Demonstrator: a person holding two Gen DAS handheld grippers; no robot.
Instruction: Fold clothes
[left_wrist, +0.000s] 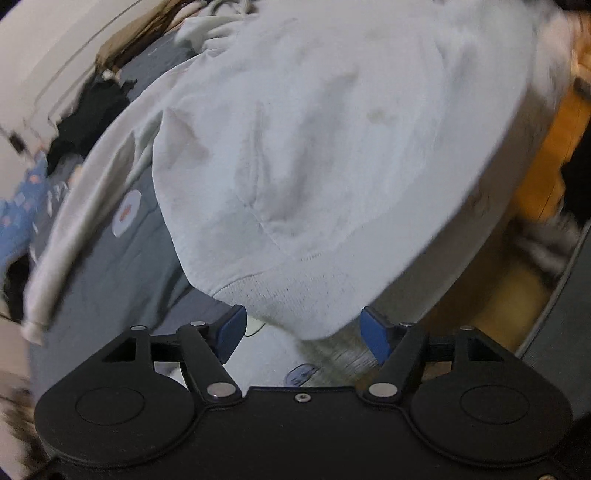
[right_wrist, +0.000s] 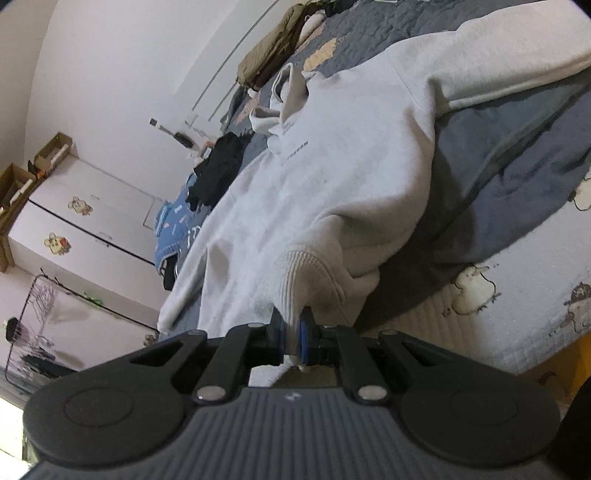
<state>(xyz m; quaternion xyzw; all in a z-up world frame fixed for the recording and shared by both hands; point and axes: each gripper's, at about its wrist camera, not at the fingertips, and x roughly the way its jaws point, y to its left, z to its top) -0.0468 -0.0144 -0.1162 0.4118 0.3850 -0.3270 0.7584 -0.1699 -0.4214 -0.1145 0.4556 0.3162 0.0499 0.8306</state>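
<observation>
A light grey hoodie (right_wrist: 332, 177) lies spread on a bed with a grey quilt (right_wrist: 517, 155), hood toward the far end and one sleeve stretched to the right. My right gripper (right_wrist: 291, 332) is shut on the ribbed hem (right_wrist: 299, 280) of the hoodie at its near corner, lifting it a little. In the left wrist view the same hoodie (left_wrist: 314, 147) fills the frame, blurred. My left gripper (left_wrist: 303, 332) is open, its blue pads (left_wrist: 231, 334) on either side of the ribbed hem edge (left_wrist: 291, 302), which hangs just above the gap.
Black clothes (right_wrist: 218, 170) and a blue patterned garment (right_wrist: 173, 229) lie at the far left of the bed. White cabinets (right_wrist: 85, 221) stand along the wall. The mattress edge (right_wrist: 498, 314) with cartoon prints is at the right. Orange-brown floor (left_wrist: 546, 177) shows past the hoodie.
</observation>
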